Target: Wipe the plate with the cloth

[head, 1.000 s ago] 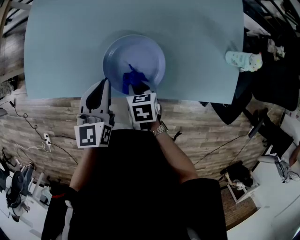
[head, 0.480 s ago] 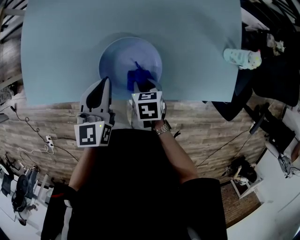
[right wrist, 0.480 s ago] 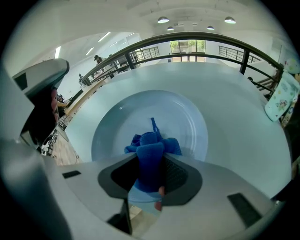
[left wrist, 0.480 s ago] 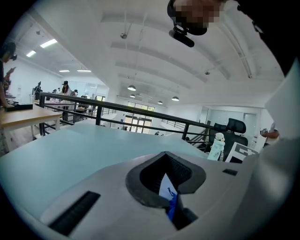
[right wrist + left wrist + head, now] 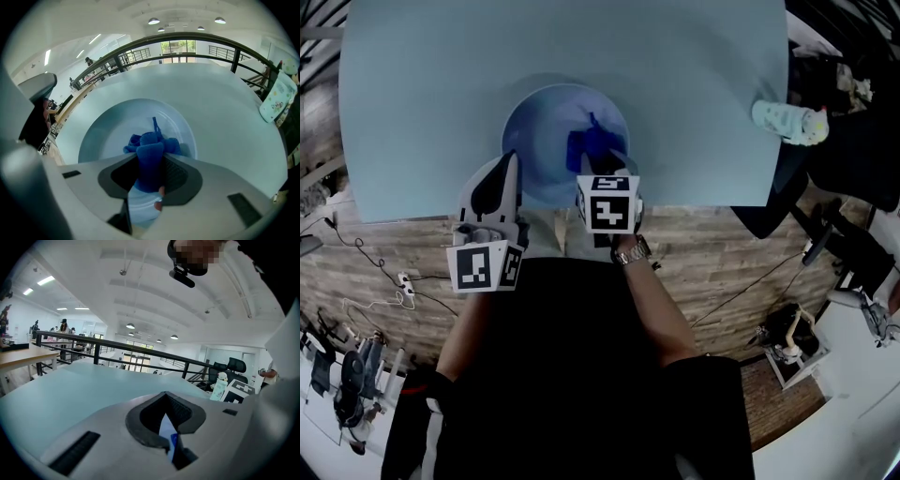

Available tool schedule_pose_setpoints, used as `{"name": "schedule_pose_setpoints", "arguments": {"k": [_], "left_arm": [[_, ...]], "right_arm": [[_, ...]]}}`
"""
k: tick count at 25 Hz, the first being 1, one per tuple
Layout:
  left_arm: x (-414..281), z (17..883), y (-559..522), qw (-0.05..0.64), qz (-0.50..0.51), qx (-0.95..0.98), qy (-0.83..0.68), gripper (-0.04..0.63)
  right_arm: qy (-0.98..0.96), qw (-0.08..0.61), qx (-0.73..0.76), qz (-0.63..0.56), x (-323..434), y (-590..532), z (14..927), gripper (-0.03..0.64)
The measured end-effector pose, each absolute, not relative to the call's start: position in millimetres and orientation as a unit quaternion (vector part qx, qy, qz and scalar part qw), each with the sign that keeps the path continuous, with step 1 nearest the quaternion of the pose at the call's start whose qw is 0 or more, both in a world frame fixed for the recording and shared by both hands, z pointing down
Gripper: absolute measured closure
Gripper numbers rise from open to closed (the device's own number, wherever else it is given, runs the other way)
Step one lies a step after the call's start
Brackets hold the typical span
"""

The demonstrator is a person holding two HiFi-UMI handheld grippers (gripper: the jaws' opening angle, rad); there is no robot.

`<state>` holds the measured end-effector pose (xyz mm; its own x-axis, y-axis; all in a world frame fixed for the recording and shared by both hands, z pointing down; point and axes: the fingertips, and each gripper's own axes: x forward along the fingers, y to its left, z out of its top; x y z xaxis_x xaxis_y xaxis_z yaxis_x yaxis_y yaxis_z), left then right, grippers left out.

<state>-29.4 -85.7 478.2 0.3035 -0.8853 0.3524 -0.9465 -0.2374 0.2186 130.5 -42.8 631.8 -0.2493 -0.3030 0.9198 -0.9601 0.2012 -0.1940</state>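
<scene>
A pale blue plate (image 5: 542, 131) sits near the front edge of the light blue table (image 5: 422, 103). My right gripper (image 5: 600, 171) reaches over the plate's near right part and is shut on a blue cloth (image 5: 590, 146), which bunches out onto the plate. In the right gripper view the cloth (image 5: 152, 149) fills the gap of the right gripper (image 5: 151, 163), with the plate (image 5: 110, 129) under it. My left gripper (image 5: 503, 171) is shut and empty at the plate's near left rim. In the left gripper view the left gripper (image 5: 166, 422) points over the table.
A white printed pack (image 5: 786, 120) stands at the table's right edge, also seen as the pack (image 5: 275, 96) in the right gripper view. Beyond that edge are dark chairs (image 5: 853, 159). Wooden floor with cables (image 5: 384, 272) lies below the table's front edge.
The right gripper has carried the cloth to the right across the plate. The left gripper has stayed by the plate's near left rim.
</scene>
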Motion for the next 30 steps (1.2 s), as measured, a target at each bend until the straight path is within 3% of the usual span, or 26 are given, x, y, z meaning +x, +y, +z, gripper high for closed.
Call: {"name": "schedule_pose_setpoints", "arguments": {"k": [30], "left_arm": [[-58.5,466.1,-127.6,0.178,0.078,0.777,-0.599,0.594]], "right_arm": [[-0.685,0.374,0.474,0.408,106.1,-117.0,622.5,0.499]]}}
